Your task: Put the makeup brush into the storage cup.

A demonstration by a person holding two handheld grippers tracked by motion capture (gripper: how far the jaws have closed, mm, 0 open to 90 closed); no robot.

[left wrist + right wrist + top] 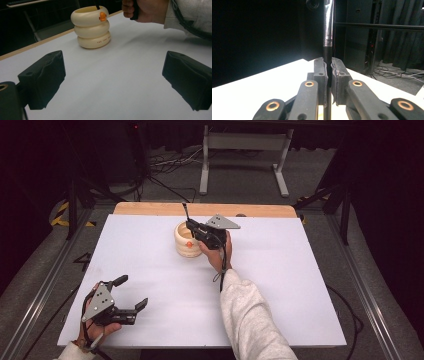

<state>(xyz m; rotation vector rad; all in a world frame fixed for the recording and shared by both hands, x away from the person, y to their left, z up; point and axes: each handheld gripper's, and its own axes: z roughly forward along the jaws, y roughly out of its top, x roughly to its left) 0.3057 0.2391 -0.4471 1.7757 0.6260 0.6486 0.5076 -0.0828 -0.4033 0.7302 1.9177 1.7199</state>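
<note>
Right gripper (192, 226) is pinched on a thin black pen (328, 30), jaws pressed together with the shaft upright between the pads; the right gripper view shows a glossy upper barrel rising above the jaws and a darker lower part running down between them. From the high view, this gripper sits right over the cream ringed holder (186, 241), near the far middle of the white table (300, 285). The pen's top sticks up above the holder's rim. Whether its lower end is already inside the opening, I cannot tell for certain, though the left gripper view shows a dark shaft at the holder's mouth.

Left gripper (134, 293) rests spread wide at the near left corner, well apart from the holder, gripping nothing. An orange duck-like figure (102, 16) clings to the holder's top ring.

Judgement on the step: this looks like the pen going into, or coming out of, the holder. To do it well:
- keep the shaft vertical, centred on the opening, clear of the rim
- move straight along the pen's axis, slowly
- hold the pinch firm; a slim, smooth barrel may slip
- avoid sideways push, since the light holder could tip or slide
- left gripper could steady the holder if it shifts
</note>
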